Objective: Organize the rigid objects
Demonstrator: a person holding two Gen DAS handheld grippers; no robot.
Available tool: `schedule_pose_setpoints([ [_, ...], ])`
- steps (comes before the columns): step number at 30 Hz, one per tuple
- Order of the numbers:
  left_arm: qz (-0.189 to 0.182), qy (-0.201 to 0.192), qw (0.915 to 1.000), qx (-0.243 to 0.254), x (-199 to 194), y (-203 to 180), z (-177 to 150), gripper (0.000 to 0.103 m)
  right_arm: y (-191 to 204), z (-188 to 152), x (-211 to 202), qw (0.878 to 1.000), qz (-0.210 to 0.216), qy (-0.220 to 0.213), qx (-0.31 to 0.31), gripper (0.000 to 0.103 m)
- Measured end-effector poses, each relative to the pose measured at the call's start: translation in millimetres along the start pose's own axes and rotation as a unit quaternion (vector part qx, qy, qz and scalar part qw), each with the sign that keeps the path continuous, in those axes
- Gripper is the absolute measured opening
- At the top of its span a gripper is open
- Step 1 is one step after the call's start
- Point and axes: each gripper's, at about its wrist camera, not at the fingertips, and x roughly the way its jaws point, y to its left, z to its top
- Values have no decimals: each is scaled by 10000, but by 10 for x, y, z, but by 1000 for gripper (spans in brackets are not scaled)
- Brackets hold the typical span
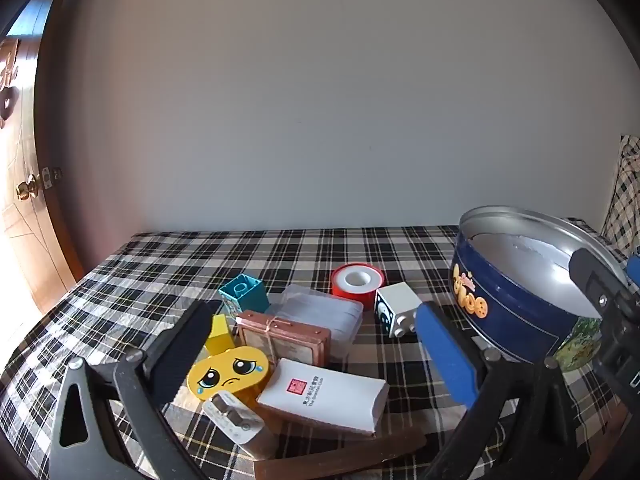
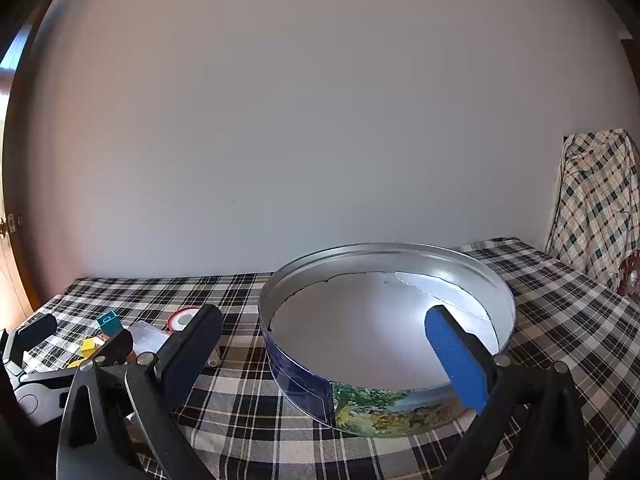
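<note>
A cluster of small rigid objects — a yellow sad-face block, a white card box, a red tape roll — is seen on the plaid-covered worktop beside an open round tin, with the left gripper and right gripper both spread wide, nothing held.

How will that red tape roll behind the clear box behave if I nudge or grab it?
The red tape roll lies flat on its side face on the plaid cloth, so a nudge should slide it, not roll it. It looks rigid and probably light. Its round rim may slip between flat pads; gripping across it looks safer.
</note>
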Motion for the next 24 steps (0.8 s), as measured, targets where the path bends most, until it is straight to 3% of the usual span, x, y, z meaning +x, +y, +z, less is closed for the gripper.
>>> schedule_pose_setpoints([
  [11,6,7,10000,-22,22,10,39,103,-62,-11,99,10000,-51,81,5,103],
  [18,-3,-8,10000,-44,-8,24,-5,103,-14,-27,-75,9995,-192,-233,-102,103],
  [24,6,9,10000,-40,-3,18,-12,103,12,-4,-94,9995,-197,-222,-126,103],
])
